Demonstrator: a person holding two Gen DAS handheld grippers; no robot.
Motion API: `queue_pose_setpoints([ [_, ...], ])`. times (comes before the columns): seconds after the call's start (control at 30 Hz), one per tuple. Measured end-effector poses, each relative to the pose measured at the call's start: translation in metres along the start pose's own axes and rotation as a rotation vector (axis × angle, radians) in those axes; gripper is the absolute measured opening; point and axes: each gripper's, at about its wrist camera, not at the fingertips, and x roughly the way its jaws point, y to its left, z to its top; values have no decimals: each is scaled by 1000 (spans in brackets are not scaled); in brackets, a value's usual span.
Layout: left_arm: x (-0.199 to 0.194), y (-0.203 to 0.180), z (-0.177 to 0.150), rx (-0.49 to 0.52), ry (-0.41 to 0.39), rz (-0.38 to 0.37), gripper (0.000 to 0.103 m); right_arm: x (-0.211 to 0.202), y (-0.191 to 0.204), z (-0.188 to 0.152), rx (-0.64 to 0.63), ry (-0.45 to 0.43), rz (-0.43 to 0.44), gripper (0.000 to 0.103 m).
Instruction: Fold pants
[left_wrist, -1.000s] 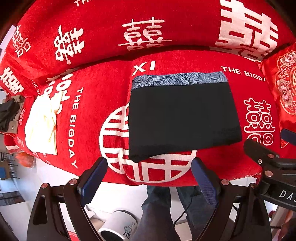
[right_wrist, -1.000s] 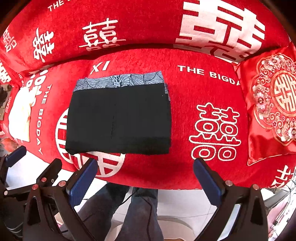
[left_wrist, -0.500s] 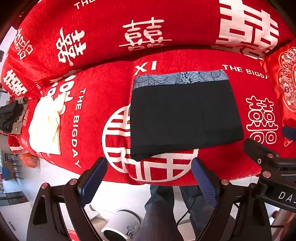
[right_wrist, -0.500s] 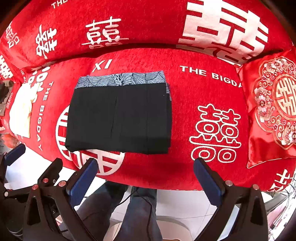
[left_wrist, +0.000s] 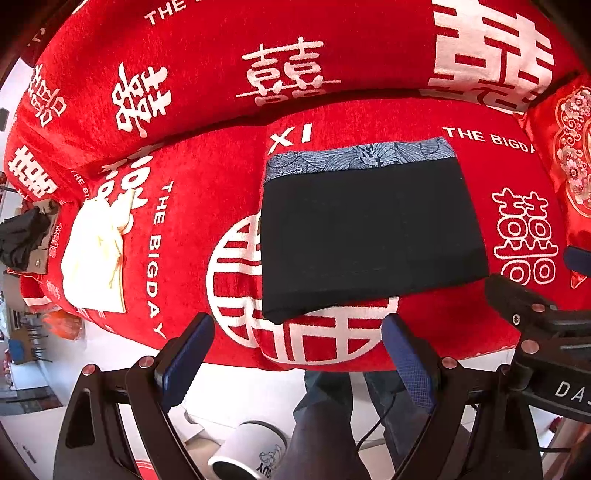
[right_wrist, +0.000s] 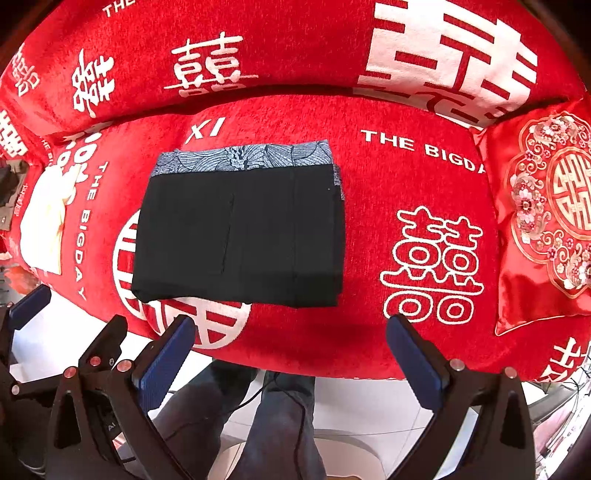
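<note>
Right wrist view: I am holding both tools, left tool (left_wrist: 297, 356) and right tool (right_wrist: 290, 356), spread and empty, since the pants (right_wrist: 240, 232) are lying folded on the sofa (right_wrist: 406, 177).

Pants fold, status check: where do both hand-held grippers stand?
Left hand-held gripper open, off the cloth. Right hand-held gripper open, empty. Pants folded into a flat rectangle on the red sofa cover. Nothing blocking.
</note>
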Motion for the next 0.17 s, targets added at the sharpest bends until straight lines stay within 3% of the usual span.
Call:
queue_pose_setpoints([
  [0.17, 0, 0, 0, -2, -3, -17, 93, 0, 0, -1, 3, 2, 1, 103],
])
